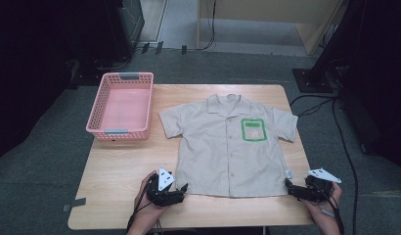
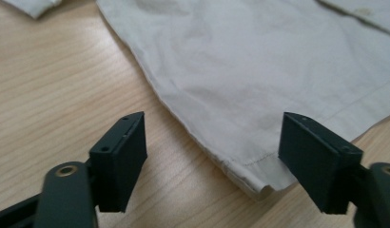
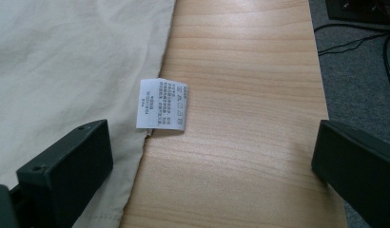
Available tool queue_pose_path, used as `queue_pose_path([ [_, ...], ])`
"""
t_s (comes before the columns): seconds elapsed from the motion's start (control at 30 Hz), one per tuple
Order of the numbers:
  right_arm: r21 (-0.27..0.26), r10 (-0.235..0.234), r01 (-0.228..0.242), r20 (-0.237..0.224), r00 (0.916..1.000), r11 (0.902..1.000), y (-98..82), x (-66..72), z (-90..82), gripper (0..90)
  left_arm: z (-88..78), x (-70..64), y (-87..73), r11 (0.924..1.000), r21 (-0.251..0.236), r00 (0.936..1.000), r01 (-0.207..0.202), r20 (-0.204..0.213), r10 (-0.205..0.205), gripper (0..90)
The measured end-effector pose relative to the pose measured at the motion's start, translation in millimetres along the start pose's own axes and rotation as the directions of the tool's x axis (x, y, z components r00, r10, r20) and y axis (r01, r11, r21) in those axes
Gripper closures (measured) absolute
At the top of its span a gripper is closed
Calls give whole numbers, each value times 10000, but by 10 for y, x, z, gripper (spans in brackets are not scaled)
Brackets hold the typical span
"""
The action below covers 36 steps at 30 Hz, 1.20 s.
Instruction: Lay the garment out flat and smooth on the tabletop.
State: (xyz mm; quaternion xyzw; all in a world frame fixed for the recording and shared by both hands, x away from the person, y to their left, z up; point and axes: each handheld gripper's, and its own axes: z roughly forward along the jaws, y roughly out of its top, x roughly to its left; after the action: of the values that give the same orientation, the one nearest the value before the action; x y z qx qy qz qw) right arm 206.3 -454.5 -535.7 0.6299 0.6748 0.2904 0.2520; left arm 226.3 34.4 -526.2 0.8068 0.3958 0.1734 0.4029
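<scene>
We count one pink basket (image 1: 121, 105), one beige shirt (image 1: 228, 147) flat mid-counter (image 1: 115, 196), one care label (image 3: 162, 104), two claws: left claw (image 1: 181, 188) wide at the hem's left corner, right claw (image 1: 290, 185) wide astride the right side seam.

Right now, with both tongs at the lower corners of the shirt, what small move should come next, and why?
Probably ease both tongs forward and close them on the hem corners. The left tongs stand open around the shirt corner without pinching it; the right tongs are open beside the side seam and its white care label.
</scene>
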Motion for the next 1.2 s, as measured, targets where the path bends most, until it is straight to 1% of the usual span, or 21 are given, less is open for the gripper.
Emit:
queue_pose_path([
  [0.03, 0, -16, 16, -34, 10000, 10000, -1, 0, -1, 0, -14, 8, 2, 9999, -109, 10000, 50, 7, -50, 210],
  [0.07, -4, -58, 58, -62, 10000, 10000, -2, 2, -1, 0, -34, 21, 7, 9997, -234, 9999, 100, -14, -100, 210],
  [0.17, 14, -99, 100, -104, 9999, 9999, -6, 6, -5, 0, -117, 76, 34, 9969, -687, 9990, 389, -192, -403, 194],
  [0.23, 14, -102, 102, -106, 9999, 9999, -6, 6, -5, 0, -194, 111, 66, 9935, -1010, 9977, 520, -380, -561, 193],
  [0.3, 16, -101, 102, -105, 9999, 9999, -6, 6, -5, 0, -270, 137, 97, 9884, -1368, 9964, 666, -428, -731, 188],
  [0.33, 15, -98, 99, -106, 9999, 10000, -6, 6, -5, 0, -303, 152, 116, 9881, -1375, 9966, 693, -338, -746, 101],
  [0.37, 16, -100, 101, -106, 9999, 9999, -6, 6, -5, 0, -333, 160, 131, 9879, -1391, 9966, 687, -361, -744, 98],
  [0.47, 15, -101, 102, -105, 9999, 9999, -6, 5, -5, 0, -406, 176, 148, 9856, -1582, 9947, 589, -735, -713, 98],
  [0.57, 20, -98, 98, -105, 9999, 9999, -6, 5, -5, 0, -452, 221, 144, 9863, -1558, 9919, 550, -1048, -719, 97],
  [0.7, 20, -94, 94, -100, 9999, 10000, -6, 5, -5, 0, -491, 332, 98, 9875, -1371, 9858, 783, -1372, -972, 97],
  [0.8, 11, -108, 108, -94, 9999, 9999, -5, 3, -4, 0, -512, 424, 32, 9900, -1179, 9772, 780, -1879, -993, 97],
  [0.87, 12, -105, 105, -93, 9999, 9999, -5, 3, -4, 0, -520, 497, -25, 9911, -1009, 9708, 863, -2149, -1064, 97],
  [0.97, 10, -104, 104, -95, 9999, 9999, -5, 3, -4, 0, -536, 628, -124, 9889, -859, 9608, 1211, -2400, -1385, 97],
  [1.0, 12, -102, 102, -93, 9999, 9999, -5, 3, -5, 0, -542, 668, -154, 9885, -752, 9566, 1316, -2520, -1465, 97],
  [1.07, 11, -99, 99, -93, 9999, 9999, -5, 3, -4, 0, -548, 737, -216, 9850, -647, 9476, 1601, -2695, -1718, 97],
  [1.13, 15, -90, 91, -91, 9999, 10000, -5, 4, -5, 0, -542, 771, -257, 9839, -505, 9416, 1716, -2854, -1788, 97],
  [1.17, 14, -89, 89, -89, 9999, 10000, -5, 4, -5, 0, -531, 784, -279, 9831, -404, 9380, 1783, -2947, -1823, 97],
  [1.2, 17, -84, 84, -93, 9999, 10000, -5, 4, -5, 0, -519, 795, -298, 9833, -244, 9359, 1803, -3033, -1792, 97],
])
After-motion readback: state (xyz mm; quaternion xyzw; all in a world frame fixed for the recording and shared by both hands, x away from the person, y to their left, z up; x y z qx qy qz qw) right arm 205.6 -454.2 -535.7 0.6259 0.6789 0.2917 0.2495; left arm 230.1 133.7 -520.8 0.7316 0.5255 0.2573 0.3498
